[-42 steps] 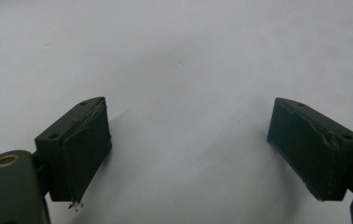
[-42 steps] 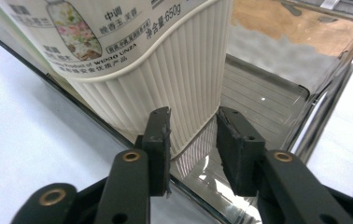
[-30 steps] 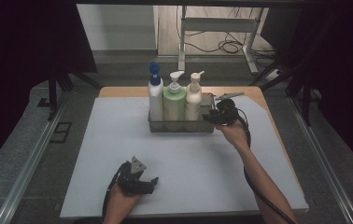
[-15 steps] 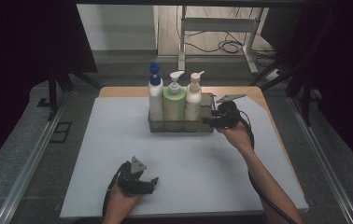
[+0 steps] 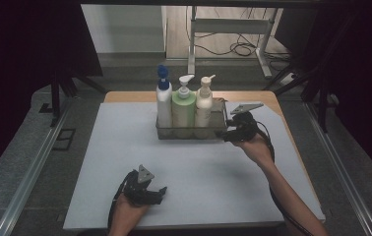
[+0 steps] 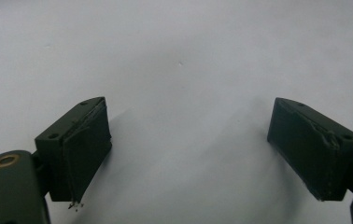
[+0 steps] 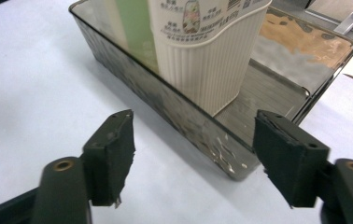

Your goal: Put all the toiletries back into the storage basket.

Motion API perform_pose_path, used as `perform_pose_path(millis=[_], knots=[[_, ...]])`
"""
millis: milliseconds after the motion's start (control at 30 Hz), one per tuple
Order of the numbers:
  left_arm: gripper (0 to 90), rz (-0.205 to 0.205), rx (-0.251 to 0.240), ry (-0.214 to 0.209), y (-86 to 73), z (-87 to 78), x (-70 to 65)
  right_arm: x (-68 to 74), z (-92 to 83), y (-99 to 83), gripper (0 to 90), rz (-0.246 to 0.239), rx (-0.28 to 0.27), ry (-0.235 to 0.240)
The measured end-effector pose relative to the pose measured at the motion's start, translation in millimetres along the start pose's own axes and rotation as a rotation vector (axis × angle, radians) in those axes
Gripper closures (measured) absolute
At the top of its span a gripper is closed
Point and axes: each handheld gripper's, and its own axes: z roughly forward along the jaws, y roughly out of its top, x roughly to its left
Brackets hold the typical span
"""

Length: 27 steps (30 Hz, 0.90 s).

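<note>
A clear grey tray (image 5: 191, 132) stands at the back middle of the white table, holding a blue-capped white bottle (image 5: 163, 101), a green pump bottle (image 5: 183, 107) and a cream pump bottle (image 5: 204, 104). My right gripper (image 5: 228, 134) is at the tray's right front corner, open, its jaws having just been opening. In the right gripper view the tray's corner (image 7: 233, 170) lies just beyond my right gripper (image 7: 193, 156), whose pads touch nothing, with the cream bottle (image 7: 207, 56) behind. My left gripper (image 5: 161, 192) rests near the front edge, and the left gripper (image 6: 188, 154) stands open over bare table.
The white tabletop (image 5: 100, 162) lies on a wooden desk whose edge (image 5: 125, 96) shows at the back. Metal rails (image 5: 36, 162) run along both sides. A metal stand (image 5: 233, 29) and cables are on the floor behind the table.
My right gripper has drawn back a little from the tray's right end toward the near side. The tray, the bottles and my left hand have stayed put.
</note>
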Motion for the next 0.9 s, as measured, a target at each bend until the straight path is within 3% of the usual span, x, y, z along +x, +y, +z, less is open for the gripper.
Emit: perform_pose_path(millis=[367, 900], knots=[[12.9, 0.000, 0.000, 0.000, 0.0, 0.0, 0.0, 7.3, -11.5, -10.8, 14.9, -0.029, 0.014, -0.018], [12.9, 0.001, 0.000, 0.000, -0.1, 0.0, 0.0, 11.1, -30.8, -32.7, 6.1, -0.061, 0.033, -0.032]])
